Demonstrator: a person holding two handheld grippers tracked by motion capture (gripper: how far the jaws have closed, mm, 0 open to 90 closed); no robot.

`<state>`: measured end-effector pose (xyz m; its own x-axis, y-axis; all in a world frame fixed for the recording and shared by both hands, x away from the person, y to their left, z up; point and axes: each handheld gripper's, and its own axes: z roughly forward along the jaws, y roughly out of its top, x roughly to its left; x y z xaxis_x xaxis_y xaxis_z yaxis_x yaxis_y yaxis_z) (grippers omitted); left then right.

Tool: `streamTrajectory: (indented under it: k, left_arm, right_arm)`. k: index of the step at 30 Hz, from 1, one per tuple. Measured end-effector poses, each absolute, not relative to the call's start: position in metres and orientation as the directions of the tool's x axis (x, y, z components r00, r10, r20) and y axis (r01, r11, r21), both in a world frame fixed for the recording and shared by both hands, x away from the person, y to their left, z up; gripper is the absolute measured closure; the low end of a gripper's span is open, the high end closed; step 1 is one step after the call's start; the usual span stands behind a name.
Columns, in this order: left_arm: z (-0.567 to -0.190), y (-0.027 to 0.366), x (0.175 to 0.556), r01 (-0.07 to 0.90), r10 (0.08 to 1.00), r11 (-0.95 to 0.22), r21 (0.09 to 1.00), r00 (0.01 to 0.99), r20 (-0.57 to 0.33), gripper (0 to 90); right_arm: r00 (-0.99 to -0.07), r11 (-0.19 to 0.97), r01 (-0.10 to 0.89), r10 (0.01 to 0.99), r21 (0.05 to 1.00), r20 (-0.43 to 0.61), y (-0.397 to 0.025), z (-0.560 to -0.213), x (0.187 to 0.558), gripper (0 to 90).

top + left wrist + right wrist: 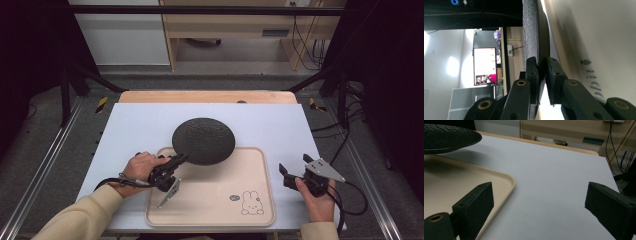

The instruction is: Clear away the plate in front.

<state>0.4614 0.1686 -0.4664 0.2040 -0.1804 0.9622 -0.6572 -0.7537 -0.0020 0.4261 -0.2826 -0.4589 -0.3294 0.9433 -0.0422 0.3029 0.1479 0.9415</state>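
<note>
A round black textured plate (204, 140) hangs above the far left part of the beige tray (250, 170). My left gripper (181, 159) is shut on the plate's near left rim, turned on its side. In the left gripper view the two jaws pinch the plate's edge (534, 37), with the tray's surface (594, 37) at the right. My right gripper (295, 165) stands open over the white table right of the tray, nothing between its jaws. The right gripper view shows the plate (449, 137) at upper left, lifted over the tray (474, 177).
The tray bears a rabbit drawing (251, 203) at its near right corner. The white tabletop (270, 125) lies on a wooden table (207, 96). Dark frame posts and cables (345, 135) stand at both sides.
</note>
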Motion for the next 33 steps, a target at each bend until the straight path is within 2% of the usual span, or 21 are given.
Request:
streamTrajectory:
  k: [33]
  left_arm:
    - [-0.482, 0.163, 0.418, -0.752, -0.221, -0.660, 0.000, 0.194, 0.956, 80.2]
  right_arm:
    - [-0.329, 0.156, 0.314, 0.943, 0.936, -0.047, -0.281, -0.460, 0.427, 8.3]
